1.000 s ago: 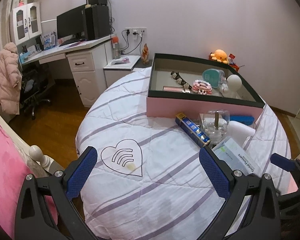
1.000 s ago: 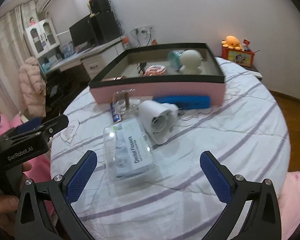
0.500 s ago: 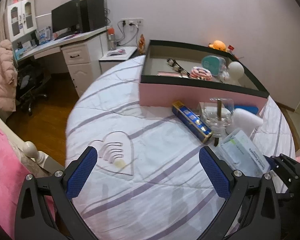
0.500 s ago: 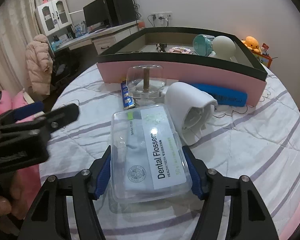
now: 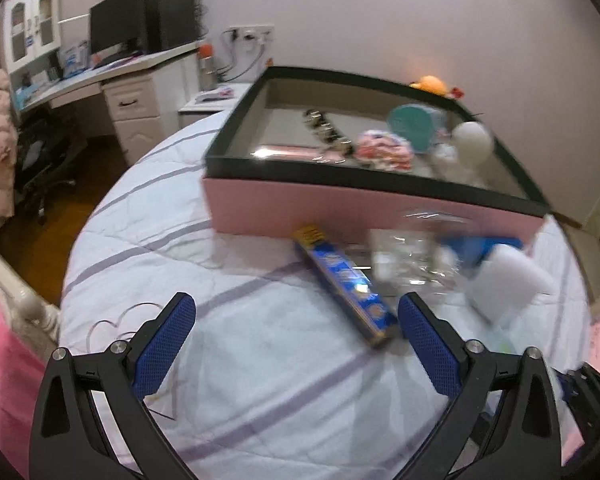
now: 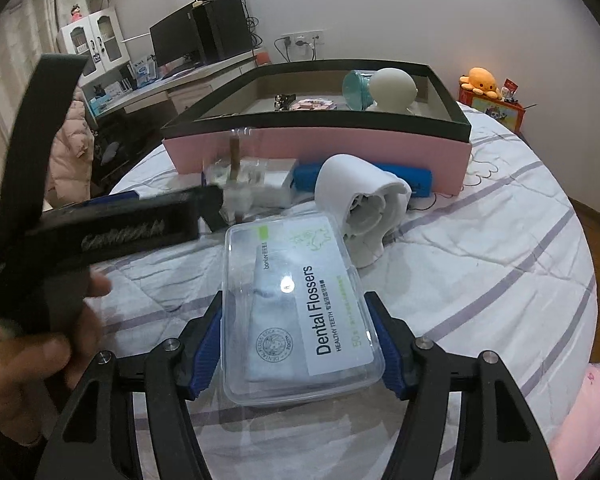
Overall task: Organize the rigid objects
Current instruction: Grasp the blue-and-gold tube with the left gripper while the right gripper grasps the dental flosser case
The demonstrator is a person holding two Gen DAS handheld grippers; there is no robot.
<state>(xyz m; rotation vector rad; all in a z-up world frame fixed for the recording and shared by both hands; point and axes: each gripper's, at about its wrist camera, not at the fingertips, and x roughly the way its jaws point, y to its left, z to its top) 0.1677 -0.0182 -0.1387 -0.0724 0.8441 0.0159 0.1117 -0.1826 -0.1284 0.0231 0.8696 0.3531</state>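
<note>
My right gripper is shut on a clear dental flosser box that rests on the quilted bed. Behind it lie a white plastic piece, a clear glass holder and a blue case, all in front of the pink storage box. My left gripper is open and empty above the bed, its right finger close to a blue tube. The left gripper's body shows in the right wrist view, held in a hand.
The pink box with a black rim holds a teal item, a white ball-shaped object, pink beads and a dark chain. A desk with monitor stands beyond the bed. An orange plush sits at the back right.
My right gripper closed on the flosser box after moving up to it. My left gripper moved forward and right toward the blue tube and stays open.
</note>
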